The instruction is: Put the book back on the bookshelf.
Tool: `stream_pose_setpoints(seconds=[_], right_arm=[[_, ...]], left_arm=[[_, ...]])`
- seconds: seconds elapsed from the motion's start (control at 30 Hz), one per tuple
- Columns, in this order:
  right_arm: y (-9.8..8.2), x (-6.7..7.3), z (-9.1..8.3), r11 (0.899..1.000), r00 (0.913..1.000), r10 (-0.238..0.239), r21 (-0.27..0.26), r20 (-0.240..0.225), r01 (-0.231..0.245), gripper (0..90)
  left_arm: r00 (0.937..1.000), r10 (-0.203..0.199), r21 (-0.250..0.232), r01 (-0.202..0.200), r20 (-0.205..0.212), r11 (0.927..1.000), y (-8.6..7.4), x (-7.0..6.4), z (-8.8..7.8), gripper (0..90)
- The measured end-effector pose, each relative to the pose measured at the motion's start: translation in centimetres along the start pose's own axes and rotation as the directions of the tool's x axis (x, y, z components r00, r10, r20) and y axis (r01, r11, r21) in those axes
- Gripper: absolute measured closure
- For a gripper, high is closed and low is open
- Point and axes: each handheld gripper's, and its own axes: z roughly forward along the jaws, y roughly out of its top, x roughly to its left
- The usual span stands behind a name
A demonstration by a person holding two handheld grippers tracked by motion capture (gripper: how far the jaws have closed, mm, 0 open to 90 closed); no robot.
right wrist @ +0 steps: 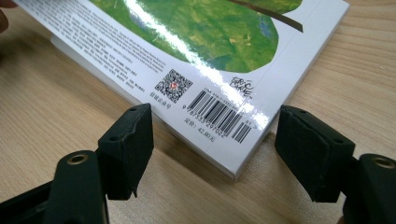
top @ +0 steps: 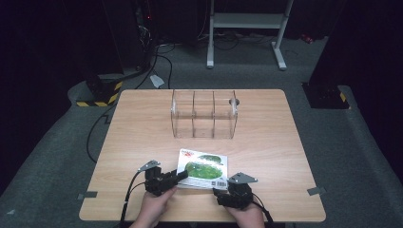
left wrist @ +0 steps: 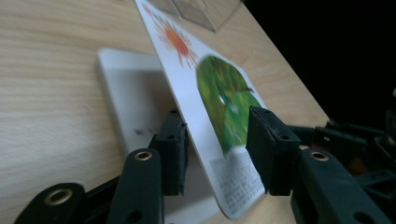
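A thin picture book (top: 204, 168) lies near the table's front edge, back cover up, with a green picture and a barcode. My left gripper (top: 179, 176) is at its left edge. In the left gripper view the cover (left wrist: 224, 98) is lifted off the white page (left wrist: 126, 88) and stands tilted between the jaws of my left gripper (left wrist: 217, 135), which are wider apart than the cover is thick. My right gripper (top: 221, 192) sits at the book's front right corner. In the right gripper view, it (right wrist: 215, 140) is open, its jaws flanking the barcode corner of the book (right wrist: 210, 42) without touching it.
A clear plastic organiser (top: 204, 114) with three compartments stands at the middle back of the wooden table (top: 266, 142). A small round hole (top: 233, 101) lies behind it. Cables and a metal frame (top: 247, 21) are on the floor beyond the table.
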Motion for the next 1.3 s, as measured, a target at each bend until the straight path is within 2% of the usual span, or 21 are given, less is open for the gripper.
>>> stream_pose_setpoints(seconds=[0.03, 0.07, 0.13, 0.17, 0.2, 0.23, 0.3, 0.43, 0.57, 0.67, 0.8, 0.83, 0.97, 1.03, 1.1, 1.13, 1.2, 1.23, 1.27, 1.3], right_arm=[[0.0, 0.1, 0.0, 1.000, 1.0000, -0.005, 0.000, 0.004, 0.005, 28.1], [0.0, 0.2, 0.0, 1.000, 0.9999, -0.005, 0.001, 0.009, 0.005, 28.2], [0.0, 0.2, 0.0, 1.000, 1.0000, -0.004, 0.002, 0.009, 0.003, 28.2], [0.0, 0.2, 0.0, 1.000, 1.0000, -0.008, 0.002, 0.005, 0.008, 28.5], [-0.1, 0.3, 0.0, 1.000, 0.9999, -0.014, 0.003, 0.008, 0.014, 29.3], [-0.1, 0.3, 0.1, 0.999, 0.9992, -0.034, 0.003, 0.019, 0.034, 29.6], [-0.1, 0.5, 0.1, 0.999, 0.9988, -0.039, 0.007, 0.028, 0.039, 29.8], [-0.1, 0.4, 0.1, 0.999, 0.9993, -0.032, 0.007, 0.022, 0.031, 29.7], [0.0, 0.4, 0.1, 0.999, 0.9991, -0.035, 0.009, 0.023, 0.035, 29.6], [0.0, 0.3, 0.1, 1.000, 0.9994, -0.029, 0.007, 0.017, 0.029, 29.7], [0.0, 0.3, 0.1, 1.000, 0.9995, -0.027, 0.007, 0.016, 0.027, 29.7], [0.0, 0.3, 0.1, 1.000, 0.9995, -0.026, 0.004, 0.016, 0.026, 30.1], [0.0, 0.2, 0.1, 1.000, 0.9996, -0.023, 0.003, 0.014, 0.023, 30.5], [0.0, 0.2, 0.1, 1.000, 0.9996, -0.025, 0.003, 0.014, 0.025, 30.6], [0.0, 0.2, 0.1, 1.000, 0.9996, -0.024, 0.003, 0.014, 0.024, 30.6], [0.0, 0.2, 0.1, 1.000, 0.9997, -0.021, 0.002, 0.012, 0.021, 30.5], [0.0, 0.1, 0.1, 1.000, 0.9997, -0.021, -0.001, 0.011, 0.021, 30.3], [0.0, 0.1, 0.0, 1.000, 0.9999, -0.015, 0.002, 0.008, 0.015, 30.3], [0.0, 0.0, 0.0, 1.000, 0.9999, -0.014, 0.001, 0.005, 0.014, 30.2], [0.0, 0.0, 0.0, 1.000, 1.0000, -0.008, 0.001, 0.002, 0.008, 30.0]], left_arm=[[0.9995, 0.023, 0.009, -0.023, -0.022, 0.9997, -0.1, -0.3, 0.2, 59.0], [0.9960, 0.067, 0.012, -0.067, -0.058, 0.9977, -0.1, -0.5, 0.3, 58.7], [0.9952, 0.078, 0.017, -0.077, -0.059, 0.9969, 0.1, -0.6, 0.3, 57.1], [0.9925, 0.101, 0.018, -0.100, -0.068, 0.9948, 0.4, -0.6, 0.3, 55.9], [0.9873, 0.141, 0.037, -0.138, -0.073, 0.9897, 0.6, -0.4, 0.4, 53.3], [0.9849, 0.151, 0.047, -0.147, -0.085, 0.9880, 0.8, -0.4, 0.4, 50.6], [0.9858, 0.152, 0.053, -0.149, -0.070, 0.9874, 1.1, -0.1, 0.5, 48.5], [0.9852, 0.155, 0.063, -0.151, -0.072, 0.9865, 1.3, 0.2, 0.5, 43.8], [0.9891, 0.141, 0.083, -0.137, -0.043, 0.9871, 2.3, 1.2, 0.9, 42.8], [0.9913, 0.128, 0.078, -0.125, -0.030, 0.9891, 2.8, 1.6, 1.2, 43.1], [0.9924, 0.118, 0.087, -0.114, -0.034, 0.9896, 3.0, 1.9, 1.7, 43.7], [0.9904, 0.133, 0.109, -0.128, -0.038, 0.9858, 3.1, 2.1, 2.1, 45.1], [0.9883, 0.145, 0.122, -0.139, -0.046, 0.9828, 3.1, 2.2, 2.4, 49.3], [0.9880, 0.148, 0.117, -0.142, -0.044, 0.9829, 3.2, 2.2, 2.4, 50.1], [0.9899, 0.135, 0.105, -0.130, -0.043, 0.9859, 3.2, 2.2, 2.2, 54.3], [0.9886, 0.145, 0.105, -0.140, -0.040, 0.9845, 3.3, 2.2, 2.2, 57.7], [0.9813, 0.187, 0.117, -0.180, -0.046, 0.9766, 3.1, 2.0, 1.9, 59.6], [0.9813, 0.187, 0.117, -0.180, -0.046, 0.9766, 3.1, 2.0, 1.9, 60.5], [0.9739, 0.222, 0.120, -0.216, -0.045, 0.9691, 2.9, 1.8, 1.7, 61.3], [0.9693, 0.241, 0.116, -0.235, -0.047, 0.9651, 2.9, 1.7, 1.6, 61.9]])
